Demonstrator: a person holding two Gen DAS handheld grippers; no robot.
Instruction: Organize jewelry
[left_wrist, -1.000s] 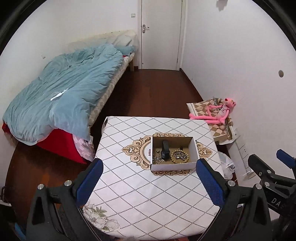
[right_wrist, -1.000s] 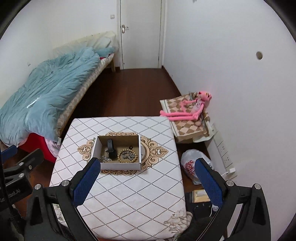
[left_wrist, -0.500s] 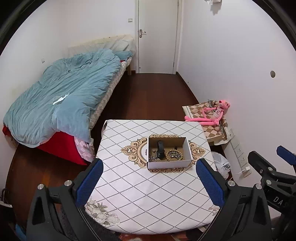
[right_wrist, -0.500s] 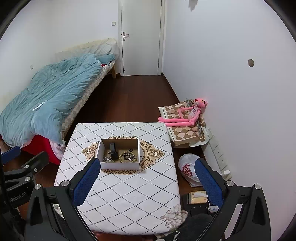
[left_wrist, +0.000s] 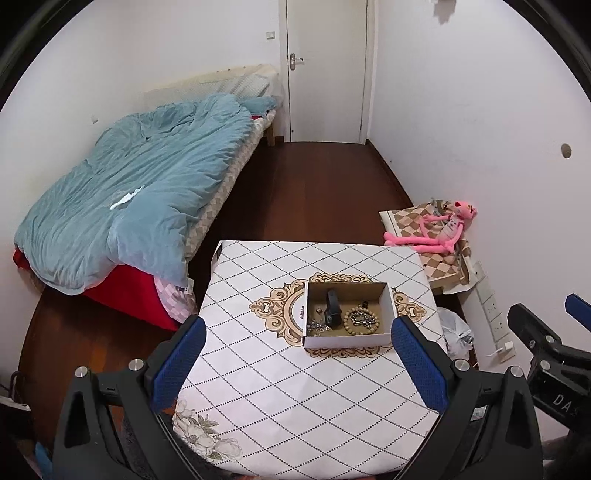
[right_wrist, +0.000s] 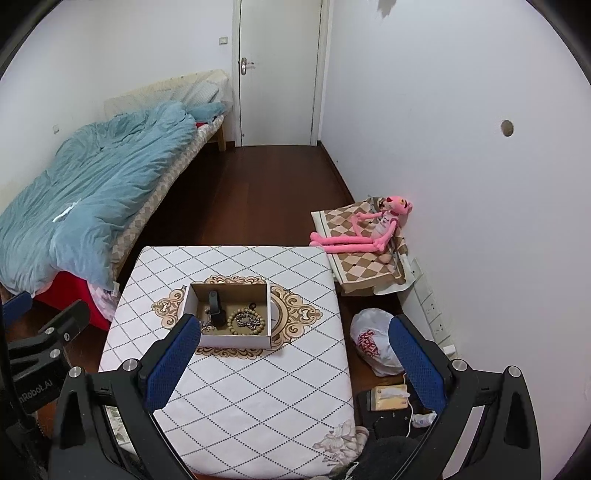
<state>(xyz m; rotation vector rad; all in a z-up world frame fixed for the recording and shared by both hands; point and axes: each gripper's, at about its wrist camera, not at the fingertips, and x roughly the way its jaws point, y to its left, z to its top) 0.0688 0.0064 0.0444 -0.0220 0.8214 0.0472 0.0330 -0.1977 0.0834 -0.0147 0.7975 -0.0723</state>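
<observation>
The left gripper (left_wrist: 295, 360) and right gripper (right_wrist: 291, 356) hover above the worktop (left_wrist: 295, 387), short of the box (left_wrist: 347, 338). Both gape wide, holding nothing.

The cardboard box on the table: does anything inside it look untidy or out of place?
Yes. In the cardboard box the jewelry lies loose: a metal chain is bunched inside the bead bracelet, and the black watch lies beside them.
</observation>
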